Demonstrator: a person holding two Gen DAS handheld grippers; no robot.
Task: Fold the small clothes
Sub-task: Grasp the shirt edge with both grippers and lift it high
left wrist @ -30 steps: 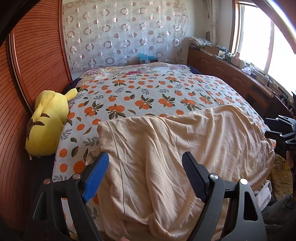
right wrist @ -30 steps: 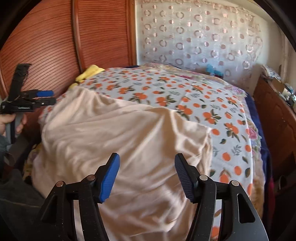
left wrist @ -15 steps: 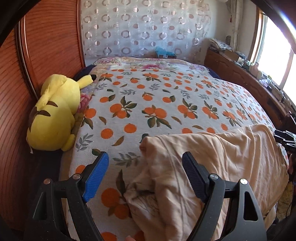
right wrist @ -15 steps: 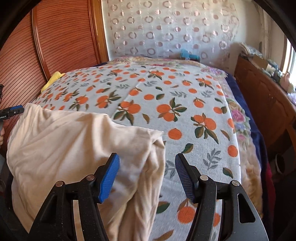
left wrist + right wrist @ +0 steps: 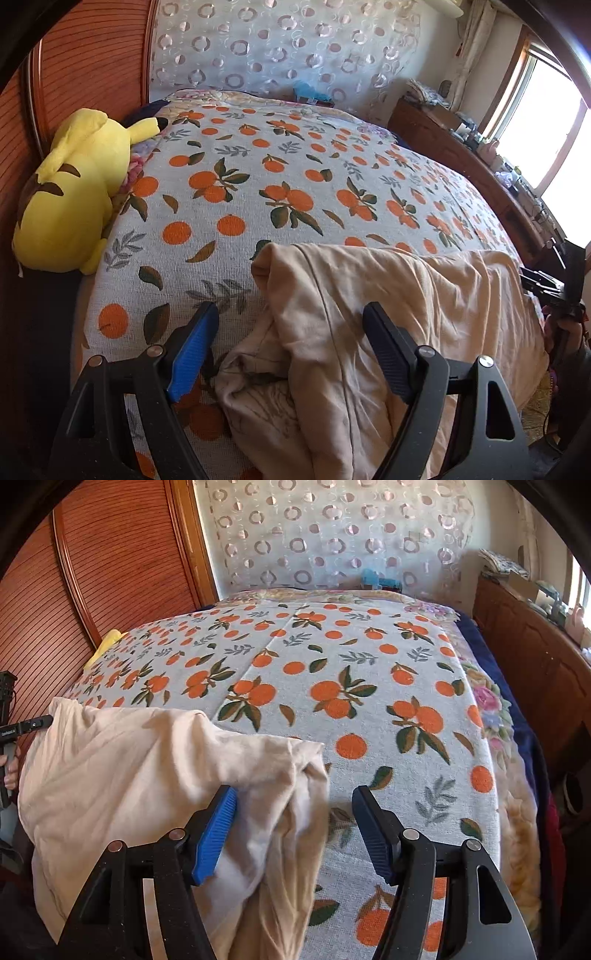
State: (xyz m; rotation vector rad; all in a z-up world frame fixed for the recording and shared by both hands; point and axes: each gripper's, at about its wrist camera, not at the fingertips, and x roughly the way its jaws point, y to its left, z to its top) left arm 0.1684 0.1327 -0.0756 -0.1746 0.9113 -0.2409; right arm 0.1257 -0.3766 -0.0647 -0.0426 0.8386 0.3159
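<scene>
A cream-coloured garment lies bunched at the near edge of the bed, its left end folded into a rumpled heap. It also shows in the right wrist view, with its right end drooping over the edge. My left gripper is open, its jaws straddling the garment's left end without holding it. My right gripper is open, its jaws straddling the garment's right end. The left gripper's tip shows at the far left of the right wrist view, and the right gripper's body at the right of the left wrist view.
The bed has an orange-print cover. A yellow plush toy lies at its left edge against a wooden headboard. A wooden cabinet with clutter runs along the right side under a window.
The garment, spread wide over the bed a second ago, has been drawn toward the near edge and bunched up. Both grippers stay open and have closed in on its two ends.
</scene>
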